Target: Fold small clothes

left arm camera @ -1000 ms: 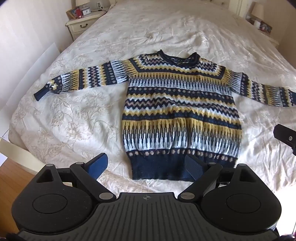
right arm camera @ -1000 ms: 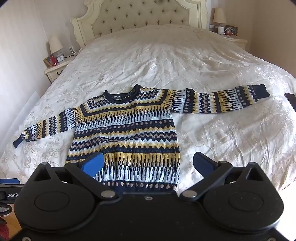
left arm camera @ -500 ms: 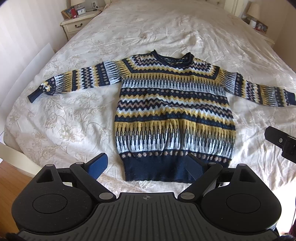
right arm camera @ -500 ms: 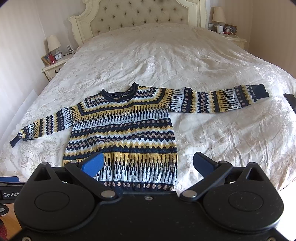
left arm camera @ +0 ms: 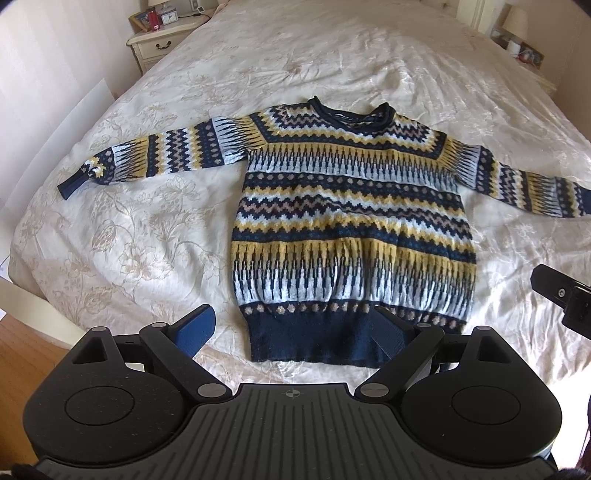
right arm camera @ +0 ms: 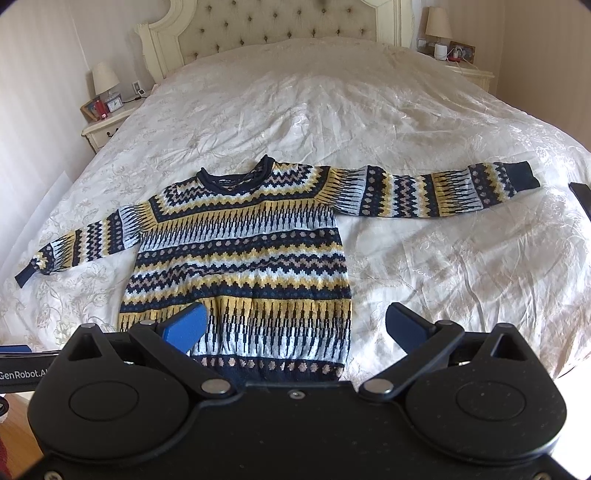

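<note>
Cream floral bedding (left arm camera: 122, 236) covers the bed on which we see the patterned sweater (left arm camera: 351, 229) spread flat, front up, both sleeves stretched out sideways and its navy hem nearest the foot edge. Nearest to us, the left gripper (left arm camera: 295, 330) tilts steeply down above that hem, jaws wide and empty; one blue pad (left arm camera: 194, 328) stands over bare bedding, the other over the hem band. We see the right gripper (right arm camera: 291, 326) likewise wide and holding nothing, one pad (right arm camera: 184, 326) above the sweater's lower body, the other above the bedding beside it. Farther off, we meet the neckline, then open quilt. The left view alone shows wooden floor (left arm camera: 26, 354) at the bed's corner and part of the right gripper's body at the frame's right edge. The right view alone shows the tufted headboard (right arm camera: 273, 26), the lamps (right arm camera: 105, 79) on both nightstands, and the navy cuff (right arm camera: 521, 177) of the right sleeve.
</note>
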### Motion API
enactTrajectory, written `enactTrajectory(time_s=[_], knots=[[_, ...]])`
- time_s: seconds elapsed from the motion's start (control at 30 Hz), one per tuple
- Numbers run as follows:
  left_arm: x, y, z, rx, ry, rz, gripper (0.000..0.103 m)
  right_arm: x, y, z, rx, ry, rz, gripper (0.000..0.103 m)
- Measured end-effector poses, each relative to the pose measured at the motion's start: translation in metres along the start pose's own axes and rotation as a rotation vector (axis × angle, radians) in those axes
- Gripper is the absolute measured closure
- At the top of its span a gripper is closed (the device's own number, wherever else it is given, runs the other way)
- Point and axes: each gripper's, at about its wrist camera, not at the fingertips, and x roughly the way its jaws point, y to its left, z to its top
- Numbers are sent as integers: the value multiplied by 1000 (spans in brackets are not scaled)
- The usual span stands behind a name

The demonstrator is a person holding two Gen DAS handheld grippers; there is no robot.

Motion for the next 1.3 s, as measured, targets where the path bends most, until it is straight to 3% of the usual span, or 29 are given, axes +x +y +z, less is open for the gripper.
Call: enactTrajectory(time_s=[0.53, 1.0, 1.17, 1.3], knots=[[14, -6, 9, -11, 33, 19, 12, 21, -6, 6, -18, 46, 4, 1], [43, -12, 49, -6, 68, 10, 12, 56, -8, 32, -16, 99, 0, 1], [46, -6, 71, -35, -3, -33, 12, 69, -8, 48, 9, 80, 27, 1], [47, -1, 96, -56, -86, -58, 12, 73, -5, 64, 21, 4, 45, 1]])
